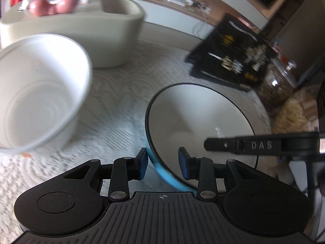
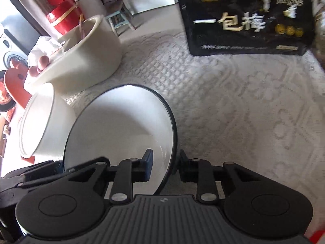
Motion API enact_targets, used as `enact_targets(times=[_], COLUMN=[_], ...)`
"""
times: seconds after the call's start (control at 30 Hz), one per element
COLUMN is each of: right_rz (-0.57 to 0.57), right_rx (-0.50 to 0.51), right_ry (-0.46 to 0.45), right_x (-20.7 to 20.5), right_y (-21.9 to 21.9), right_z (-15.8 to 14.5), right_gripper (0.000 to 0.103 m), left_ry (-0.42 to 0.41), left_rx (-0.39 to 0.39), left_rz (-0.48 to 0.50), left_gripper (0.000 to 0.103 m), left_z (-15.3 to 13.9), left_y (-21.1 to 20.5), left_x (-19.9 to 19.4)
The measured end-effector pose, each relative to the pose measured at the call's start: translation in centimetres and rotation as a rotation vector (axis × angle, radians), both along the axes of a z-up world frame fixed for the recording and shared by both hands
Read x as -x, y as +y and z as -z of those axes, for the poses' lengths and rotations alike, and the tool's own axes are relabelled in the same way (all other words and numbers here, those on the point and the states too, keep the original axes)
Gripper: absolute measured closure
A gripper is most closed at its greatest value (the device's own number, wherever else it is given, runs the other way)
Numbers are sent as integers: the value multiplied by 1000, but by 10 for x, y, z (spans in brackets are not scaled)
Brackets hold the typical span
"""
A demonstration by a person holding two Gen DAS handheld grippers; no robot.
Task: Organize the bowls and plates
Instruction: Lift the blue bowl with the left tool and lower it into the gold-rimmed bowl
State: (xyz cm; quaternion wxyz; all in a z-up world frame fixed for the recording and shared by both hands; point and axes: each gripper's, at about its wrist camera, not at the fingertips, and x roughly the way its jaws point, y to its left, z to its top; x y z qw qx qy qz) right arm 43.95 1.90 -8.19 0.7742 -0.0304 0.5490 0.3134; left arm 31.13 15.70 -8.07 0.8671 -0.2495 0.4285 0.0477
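Both grippers straddle the rim of the blue bowl point(image 1: 200, 120): left gripper point(image 1: 162, 161) near edge, right gripper point(image 2: 163, 163) far side. Jaws narrow, either side of the rim; can't tell if clamped. Bowl tilted, just right of white bowl point(image 1: 38, 93). Probably mid-carry; next likely nest into white bowl, keeping level.

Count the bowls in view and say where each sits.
2. The blue-sided bowl with white inside and black rim is straddled at its rim by both grippers. The plain white deep bowl lies tilted beside it, to its left. Others may be hidden.
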Motion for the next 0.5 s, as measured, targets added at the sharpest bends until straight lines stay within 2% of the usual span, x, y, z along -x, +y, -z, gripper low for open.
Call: enact_targets(times=[0.07, 0.17, 0.27, 0.5], right_rz=[19, 45, 50, 37], right_rx=[-11, -20, -60, -75], right_ry=[15, 29, 52, 78], right_x=[-6, -12, -15, -14], right_y=[-12, -23, -29, -25], right_z=[2, 9, 14, 24], right_gripper=[78, 78, 77, 76], left_ry=[0, -19, -8, 45], left_rx=[11, -19, -19, -29], left_rz=[23, 43, 28, 12], left_gripper=[65, 67, 67, 67], left_z=[3, 5, 5, 11], left_y=[-7, -16, -15, -16], left_x=[-4, -8, -13, -33])
